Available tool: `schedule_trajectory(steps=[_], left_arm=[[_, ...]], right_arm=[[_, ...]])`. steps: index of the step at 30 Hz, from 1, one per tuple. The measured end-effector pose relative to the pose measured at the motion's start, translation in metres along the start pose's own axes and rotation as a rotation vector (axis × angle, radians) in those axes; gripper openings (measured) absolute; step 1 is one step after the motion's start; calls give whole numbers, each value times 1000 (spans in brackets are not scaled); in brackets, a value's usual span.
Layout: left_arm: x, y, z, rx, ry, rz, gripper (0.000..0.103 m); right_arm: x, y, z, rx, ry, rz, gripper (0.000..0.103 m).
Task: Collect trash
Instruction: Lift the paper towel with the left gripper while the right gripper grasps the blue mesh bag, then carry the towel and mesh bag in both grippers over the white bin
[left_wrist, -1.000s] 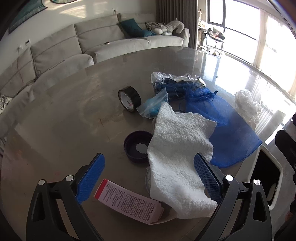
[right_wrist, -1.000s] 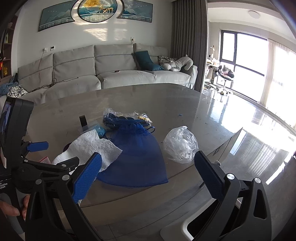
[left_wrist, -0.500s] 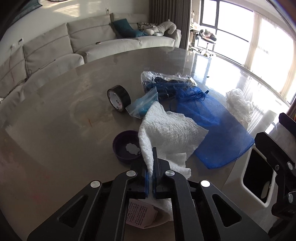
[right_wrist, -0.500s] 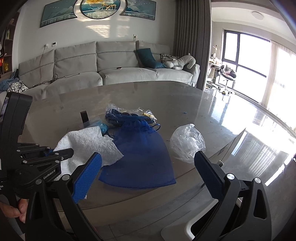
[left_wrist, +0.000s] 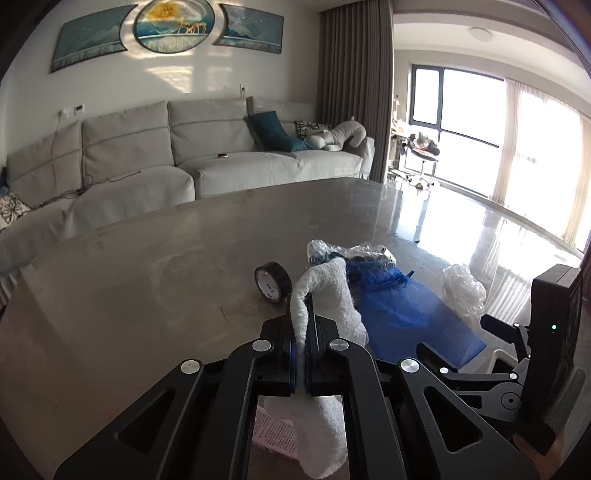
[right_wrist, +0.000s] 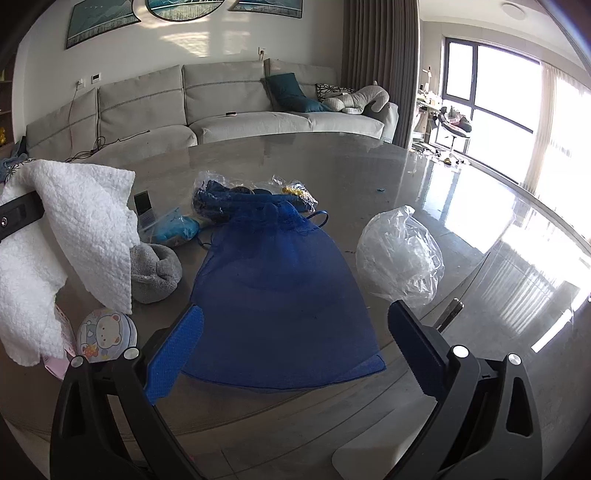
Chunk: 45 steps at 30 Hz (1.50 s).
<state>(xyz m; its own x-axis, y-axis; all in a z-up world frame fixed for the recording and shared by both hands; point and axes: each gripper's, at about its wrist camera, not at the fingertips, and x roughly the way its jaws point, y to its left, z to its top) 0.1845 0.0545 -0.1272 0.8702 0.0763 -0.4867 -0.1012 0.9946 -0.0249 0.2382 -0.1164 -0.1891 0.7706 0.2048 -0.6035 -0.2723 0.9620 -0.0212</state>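
A grey stone-look table (right_wrist: 369, 173) filled the foreground, with a long pale sofa (left_wrist: 207, 155) against the far wall, brown curtains (left_wrist: 354, 88) beside it and bright windows (right_wrist: 491, 96) at the right throwing glare across the polished floor.

At the left, the left gripper (left_wrist: 300, 354) had its jaws pressed together on a fold of the white paper towel (left_wrist: 325, 302), which stood up above the pads and hung down below them, off the tabletop. Under the hanging towel lay a printed leaflet (left_wrist: 275, 430) and, in the right wrist view, a small round tin with a cartoon bear (right_wrist: 105, 334). A black tape roll (left_wrist: 272, 282) stood on edge just beyond the pinched towel. A grey cloth (right_wrist: 155, 273) sat beside the tin; what it was I could not tell for certain.

In the middle, a blue mesh bag (right_wrist: 280, 295) lay flat, its near corner reaching between the spread fingers of the right gripper (right_wrist: 295, 354), which touched nothing. Behind it sat a clear packet of dark items (right_wrist: 251, 195).

To the right, crumpled clear plastic (right_wrist: 400, 254) rested near the table's curved edge. The far half of the table lay bare.
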Motion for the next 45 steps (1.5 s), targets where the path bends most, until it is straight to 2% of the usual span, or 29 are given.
schedule_trajectory(steps=[8,13,17,19,20,21,24,26,32,36,40,45], left_arm=[[-2,-14,-3,63,-15,-10,3],[-1,-7,-1,49,-12,-3,3],[0,-3,0,42,-10,10,3],[-2,-5,-2,40,-14,19,3],[-2,-4,-2,38,-17,25,3],[-2,-4,-2,38,-19,30,3],[-1,-2,1,29,-21,37,3],[-3,-1,0,25,-31,45,3],[-8,-3,0,15,-51,46,3],[-11,-12,4,18,-59,28,3],[-20,-30,8,24,-65,-23,3],[-26,-71,9,83,-65,-125,3]], right_arm=[[25,6,-9,9,76,-1,100],[23,3,-12,30,71,10,98],[19,6,-14,19,72,30,87],[17,8,-13,11,78,43,76],[15,9,-13,6,78,51,44],[14,9,-11,4,74,53,3],[10,9,-11,8,82,57,1],[6,4,-11,55,83,110,1],[-42,6,5,40,-27,124,1],[-78,-2,10,36,-113,100,1],[-114,-19,10,49,-195,74,1],[-136,-45,0,75,-234,4,1]])
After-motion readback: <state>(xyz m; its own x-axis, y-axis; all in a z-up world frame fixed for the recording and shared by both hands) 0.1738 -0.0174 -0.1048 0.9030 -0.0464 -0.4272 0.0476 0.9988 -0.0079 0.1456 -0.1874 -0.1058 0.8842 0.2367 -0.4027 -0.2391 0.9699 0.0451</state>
